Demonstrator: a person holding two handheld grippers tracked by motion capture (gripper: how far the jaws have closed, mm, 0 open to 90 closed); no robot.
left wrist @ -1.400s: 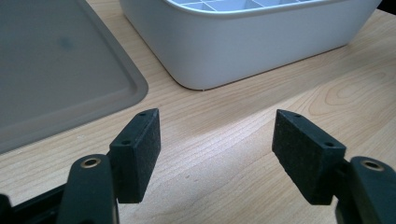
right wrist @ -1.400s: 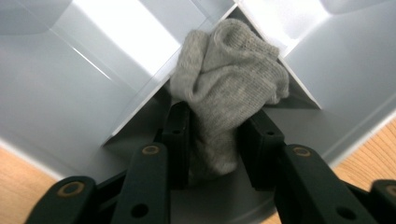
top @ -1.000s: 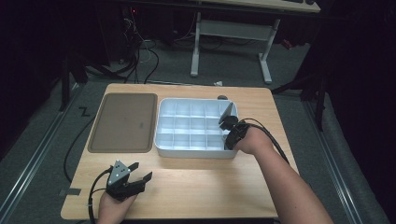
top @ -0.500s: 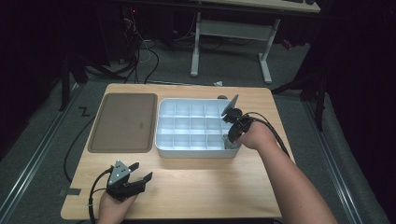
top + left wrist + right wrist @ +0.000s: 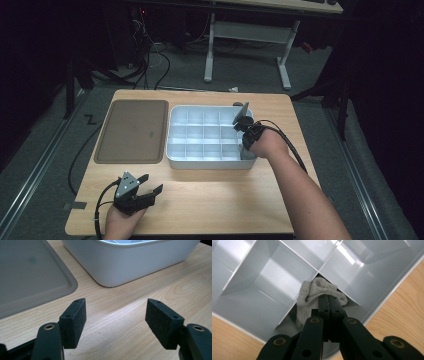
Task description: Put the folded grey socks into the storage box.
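Observation:
A crumpled grey sock (image 5: 312, 293) lies in the front right compartment of the white divided bin (image 5: 210, 162), partly draped against a divider. My right gripper (image 5: 328, 298) points down into that compartment; its jaws have just been closing and now stand together, pinching a fold of the sock at their tips. From above, the right gripper (image 5: 245, 146) reaches in over the bin's right edge, where a bit of the sock (image 5: 247, 155) shows. My left gripper (image 5: 152, 184) rests open near the table's front left, and its jaws (image 5: 116, 317) hold nothing, with only bare wood between them.
A flat brown tray (image 5: 132, 130) lies left of the bin on the wooden table (image 5: 215, 200). In the left gripper view the bin's wall (image 5: 130, 262) and the tray's corner (image 5: 25, 272) stand just ahead. Dark floor, cables and a desk frame surround the table.
The right hand has shifted slightly toward the far side over the bin's right column. The left hand has stayed where it was.

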